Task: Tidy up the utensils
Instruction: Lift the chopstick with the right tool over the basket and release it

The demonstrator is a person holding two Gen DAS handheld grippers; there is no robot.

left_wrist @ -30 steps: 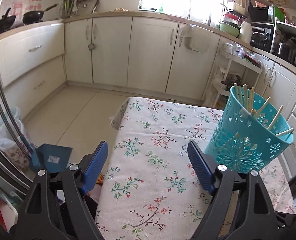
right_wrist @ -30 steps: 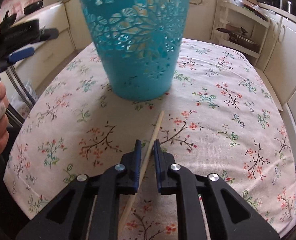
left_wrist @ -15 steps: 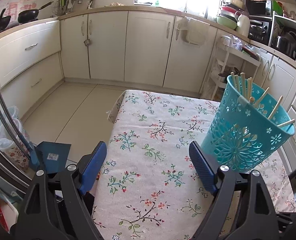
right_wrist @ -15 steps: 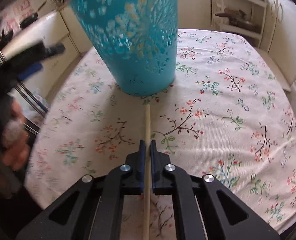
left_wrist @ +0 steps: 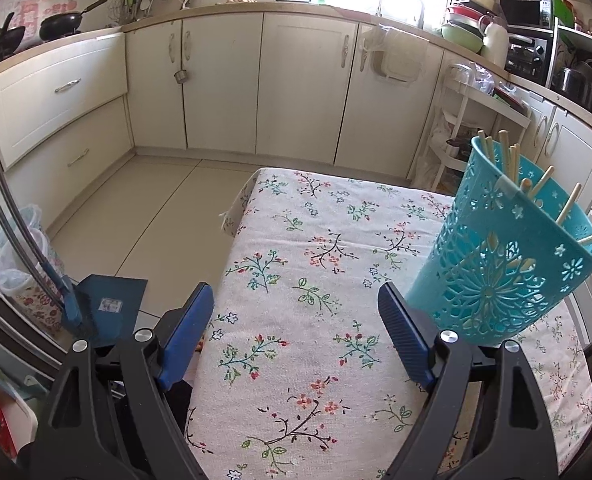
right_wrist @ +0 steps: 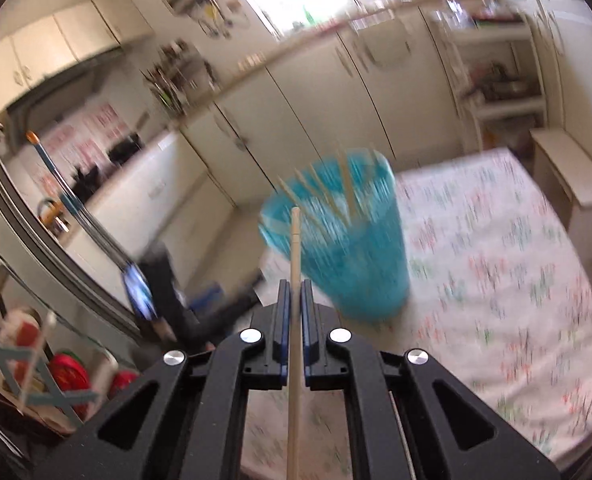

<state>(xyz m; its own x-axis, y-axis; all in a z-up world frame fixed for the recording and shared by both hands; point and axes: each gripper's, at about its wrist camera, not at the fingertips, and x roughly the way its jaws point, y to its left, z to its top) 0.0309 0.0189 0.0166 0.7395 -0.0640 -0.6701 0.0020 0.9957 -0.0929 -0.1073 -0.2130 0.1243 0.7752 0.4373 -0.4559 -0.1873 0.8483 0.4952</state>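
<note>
Gripper [right_wrist: 294, 292] on the right clamps a slim wooden chopstick [right_wrist: 294, 248] — left gripper [left_wrist: 296, 312] gapes.

Both the left gripper [left_wrist: 296, 336] and the right gripper [right_wrist: 294, 308] have black triangular cut-out frames, round silver screws and blue ribbed pads lining their jaws.

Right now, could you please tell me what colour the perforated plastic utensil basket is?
Turquoise blue basket with cut-out flower patterns, clearest in the left wrist view.

A table in a floral cloth [left_wrist: 316, 248] carries a turquoise utensil basket [left_wrist: 492, 280] just right of the left gripper [left_wrist: 296, 332].
</note>
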